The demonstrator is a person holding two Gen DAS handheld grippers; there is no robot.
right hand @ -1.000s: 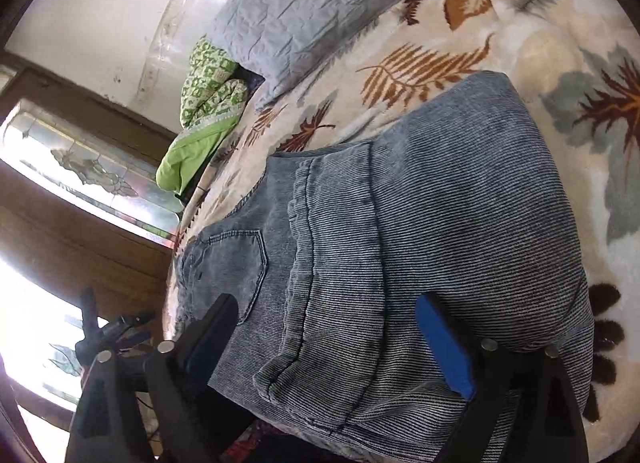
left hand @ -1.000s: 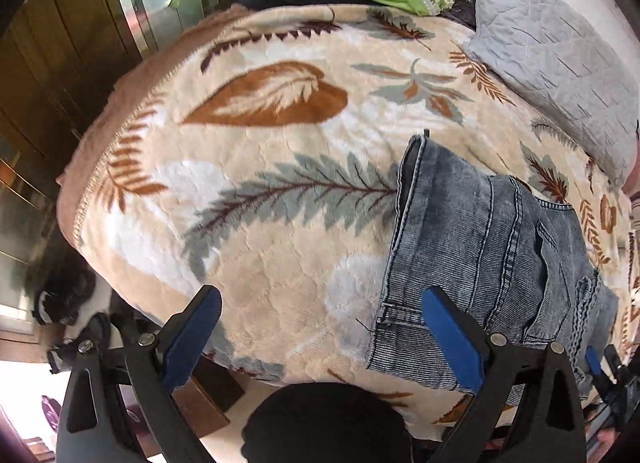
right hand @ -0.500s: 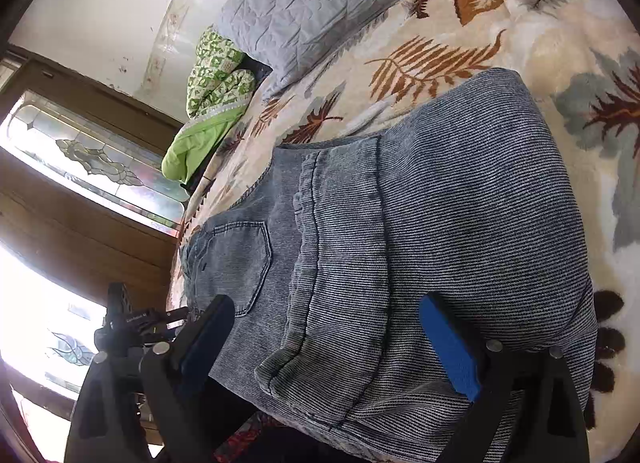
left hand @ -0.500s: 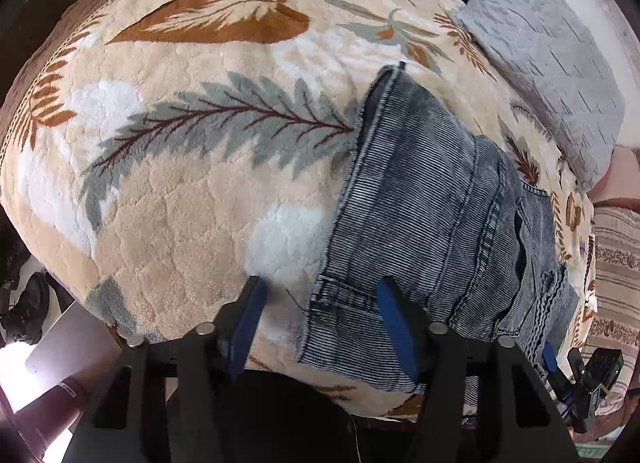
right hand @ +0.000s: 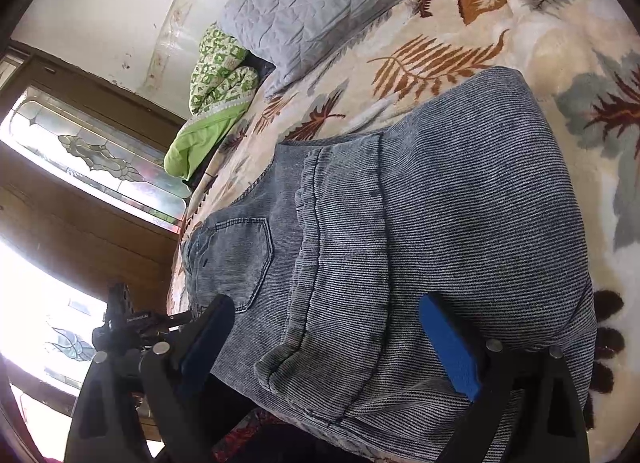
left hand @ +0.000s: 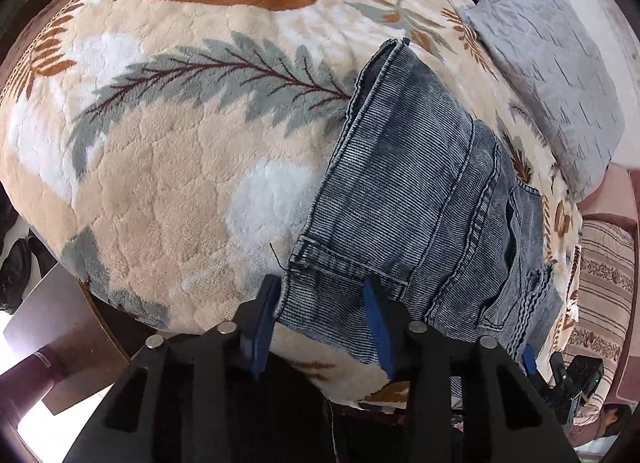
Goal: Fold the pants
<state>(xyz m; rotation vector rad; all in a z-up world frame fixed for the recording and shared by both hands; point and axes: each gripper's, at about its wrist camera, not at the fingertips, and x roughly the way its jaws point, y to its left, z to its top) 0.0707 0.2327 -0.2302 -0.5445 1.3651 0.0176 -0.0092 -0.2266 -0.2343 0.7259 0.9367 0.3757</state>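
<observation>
Jeans [left hand: 420, 199] lie part-folded on the leaf blanket [left hand: 168, 167]. My left gripper [left hand: 320, 303], jaws narrowed, straddles the hem corner at 6 o'clock; I pinch both layers imo. Right gripper [right hand: 320, 343] wide open w/ nothing held.

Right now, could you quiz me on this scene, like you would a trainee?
1. True or false: the jeans lie on a leaf-patterned blanket.
2. Which gripper's fingers straddle a corner of the jeans near the bed's edge: (a) the left gripper or (b) the right gripper?
3. Fill in: in the right wrist view, the stitched patch on the jeans, left of the folded-over part, is a back ____.

Key:
1. True.
2. (a). Its two blue pads sit either side of the hem corner, jaws apart. The right gripper is wide open over the folded-over part.
3. Pocket.
</observation>
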